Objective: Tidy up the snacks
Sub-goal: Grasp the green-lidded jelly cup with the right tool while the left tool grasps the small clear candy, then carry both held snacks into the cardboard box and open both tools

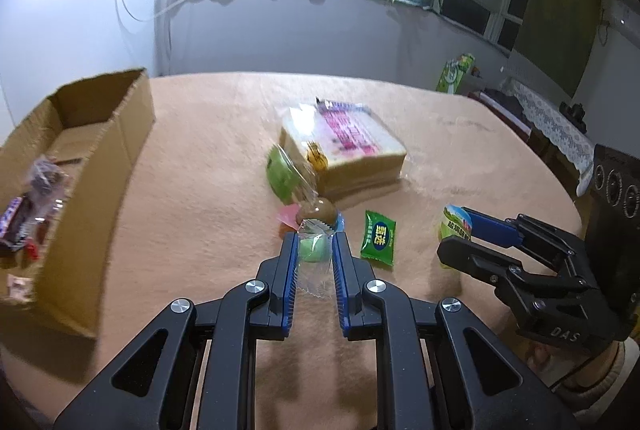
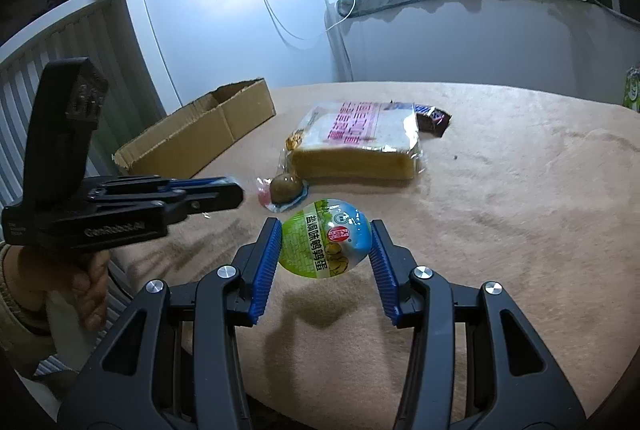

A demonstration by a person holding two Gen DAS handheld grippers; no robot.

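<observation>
On the peach cloth-covered worktop (image 1: 208,158) we see one open brown cardboard box (image 1: 100,158) at the left, already holding several wrapped snacks, too blurred to count. Near the middle lies one clear-bagged loaf of sliced bread with pink print (image 1: 352,146), a dark chocolate bar wrapper (image 2: 434,120) tucked at its far corner. In front of the loaf sit a green wrapped cake (image 1: 282,172), a brown round egg in clear wrap (image 1: 318,211), and one flat dark-green sachet (image 1: 378,238), lying lengthwise toward us. Our left tongs (image 1: 314,250) are clamped on a small pale-green sweet in a crinkled clear wrapper (image 1: 312,248), whose long axis runs along the fingers. Our right tongs (image 2: 326,242) grip a green-and-blue printed egg-shaped packet (image 2: 324,238) above the worktop, long axis crosswise.
</observation>
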